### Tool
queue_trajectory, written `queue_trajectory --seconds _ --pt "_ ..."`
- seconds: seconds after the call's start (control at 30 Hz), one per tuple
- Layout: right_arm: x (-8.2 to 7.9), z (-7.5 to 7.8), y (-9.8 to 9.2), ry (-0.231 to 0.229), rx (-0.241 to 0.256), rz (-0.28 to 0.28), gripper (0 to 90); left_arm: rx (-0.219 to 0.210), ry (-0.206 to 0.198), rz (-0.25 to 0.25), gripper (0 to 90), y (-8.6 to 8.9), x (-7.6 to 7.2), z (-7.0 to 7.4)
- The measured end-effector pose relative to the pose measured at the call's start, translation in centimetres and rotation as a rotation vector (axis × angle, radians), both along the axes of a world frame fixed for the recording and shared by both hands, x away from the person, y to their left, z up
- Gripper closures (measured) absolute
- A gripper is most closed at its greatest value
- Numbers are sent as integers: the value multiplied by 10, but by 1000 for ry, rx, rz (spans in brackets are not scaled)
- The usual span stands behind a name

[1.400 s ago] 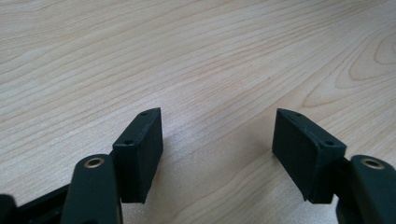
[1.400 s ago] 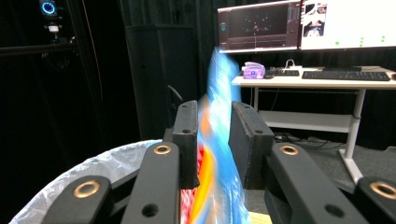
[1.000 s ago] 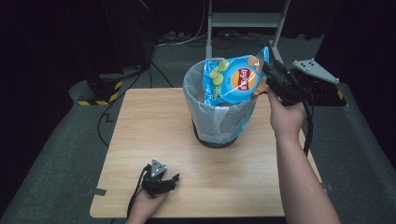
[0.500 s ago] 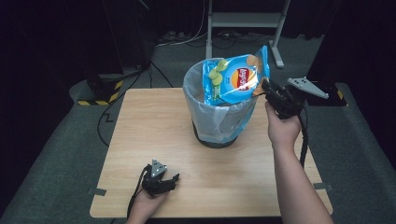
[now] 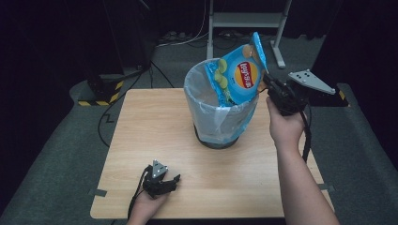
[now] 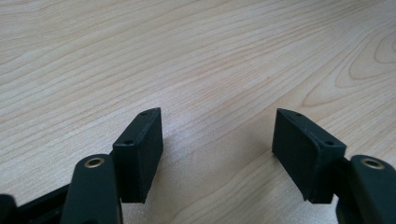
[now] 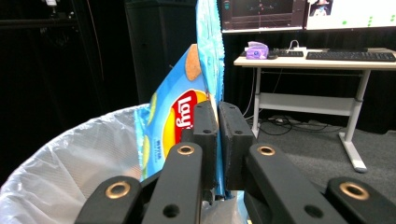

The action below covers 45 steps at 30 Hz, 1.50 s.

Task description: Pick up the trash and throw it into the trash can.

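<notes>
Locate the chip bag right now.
In the high view the chip bag is right of centre, held over the far right rim of the lined bin, pinched at its edge by the right gripper.

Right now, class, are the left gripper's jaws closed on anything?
No, the left gripper has its jaws wide apart, with bare wooden table between them.

The left gripper (image 6: 217, 140) hangs low over a wooden table (image 6: 196, 51), its two black jaws spread wide apart with nothing between them. Bare light wood with wavy grain shows through the gap. The left jaw's flat pad (image 6: 140, 151) and the right one rise from the bottom edge, each carried on a black arm with a brass-coloured rivet (image 6: 94, 162).
</notes>
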State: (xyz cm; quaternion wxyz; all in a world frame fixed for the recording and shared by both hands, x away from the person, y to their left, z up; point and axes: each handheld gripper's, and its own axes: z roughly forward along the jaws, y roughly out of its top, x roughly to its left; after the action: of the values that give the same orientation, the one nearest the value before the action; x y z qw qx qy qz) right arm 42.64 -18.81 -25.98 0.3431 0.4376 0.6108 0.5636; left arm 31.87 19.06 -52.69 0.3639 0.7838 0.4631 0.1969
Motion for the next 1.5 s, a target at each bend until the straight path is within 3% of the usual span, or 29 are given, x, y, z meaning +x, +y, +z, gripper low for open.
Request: queue_trajectory --seconds 0.33,0.53,0.97,1.5 --pt "0 19 15 -23 -12 32 837 -3 0 1 337 0 0 0" --pt "-1 24 17 -32 -11 37 721 -6 0 1 337 0 0 0" --pt "1 15 15 -21 -10 34 688 -3 1 1 337 0 0 0" --pt "-4 -27 1 26 -55 21 430 1 -2 -2 338 -1 0 0"
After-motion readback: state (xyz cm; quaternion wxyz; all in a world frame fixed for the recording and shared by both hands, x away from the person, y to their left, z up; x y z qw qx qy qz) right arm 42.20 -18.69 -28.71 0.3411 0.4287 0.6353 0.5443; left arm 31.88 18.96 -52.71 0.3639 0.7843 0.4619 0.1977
